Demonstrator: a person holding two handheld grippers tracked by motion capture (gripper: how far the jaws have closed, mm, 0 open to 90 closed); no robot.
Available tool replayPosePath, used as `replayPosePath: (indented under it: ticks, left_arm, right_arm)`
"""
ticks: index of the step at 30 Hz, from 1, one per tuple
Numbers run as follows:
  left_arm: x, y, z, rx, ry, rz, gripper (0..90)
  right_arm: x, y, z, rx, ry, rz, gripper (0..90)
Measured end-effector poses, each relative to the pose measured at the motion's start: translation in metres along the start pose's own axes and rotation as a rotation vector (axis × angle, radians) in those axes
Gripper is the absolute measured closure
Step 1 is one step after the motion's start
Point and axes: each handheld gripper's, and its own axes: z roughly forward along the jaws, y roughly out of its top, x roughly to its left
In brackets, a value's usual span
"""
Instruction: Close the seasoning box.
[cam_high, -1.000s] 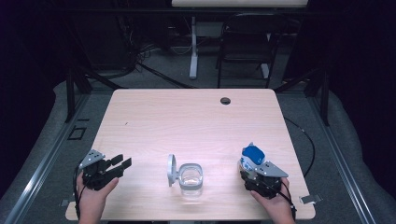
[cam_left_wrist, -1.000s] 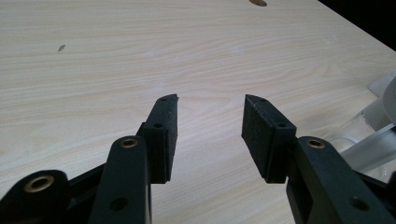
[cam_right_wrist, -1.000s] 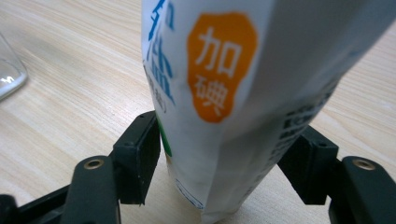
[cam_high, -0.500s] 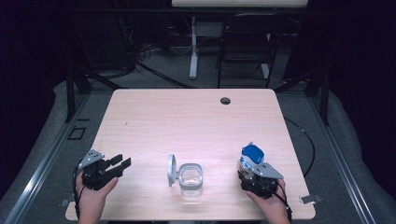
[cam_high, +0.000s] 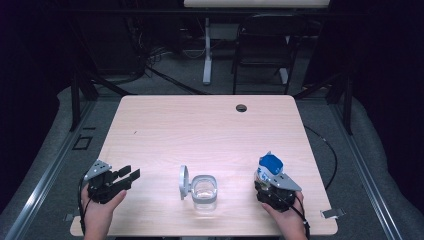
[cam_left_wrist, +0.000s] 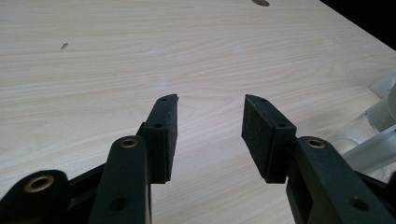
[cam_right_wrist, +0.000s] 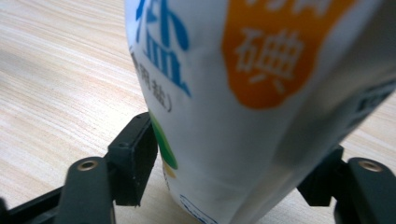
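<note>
Hovering at table's (cam_high: 210, 125) front-left corner, left gripper (cam_high: 131, 176) has jaws spread, nothing betw. Clear jar (cam_high: 204, 192), lid open, sits near front edge, mid. Right gripper (cam_right_wrist: 233, 177) pinches salt bag (cam_high: 270, 167) near front-right corner.

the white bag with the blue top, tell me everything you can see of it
The white bag looks like a soft plastic pouch with a blue top. Blue characters, an orange patch with white characters and a small green spot are printed on it. It stands roughly upright near the table's front right edge, gripped low down between the jaws of the right gripper. It stands apart from the clear jar.
</note>
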Motion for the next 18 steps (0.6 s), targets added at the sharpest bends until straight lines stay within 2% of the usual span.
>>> replayPosePath:
  ticks: [3, 4, 18]
  left_arm:
    - [0.0002, -0.0001, 0.0, 0.001, 0.002, -0.001, 56.0]
    - [0.0004, -0.0002, 0.0, 0.001, 0.004, -0.001, 56.0]
    - [0.0009, -0.0003, 0.0, 0.0, 0.003, -0.002, 56.0]
  right_arm:
    - [-0.0008, 0.0003, -0.0001, 0.011, 0.003, -0.004, 33.5]
    - [0.0001, -0.0003, 0.0013, 0.002, 0.006, 0.012, 34.1]
    - [0.0004, -0.0019, 0.004, 0.006, -0.003, 0.01, 35.3]
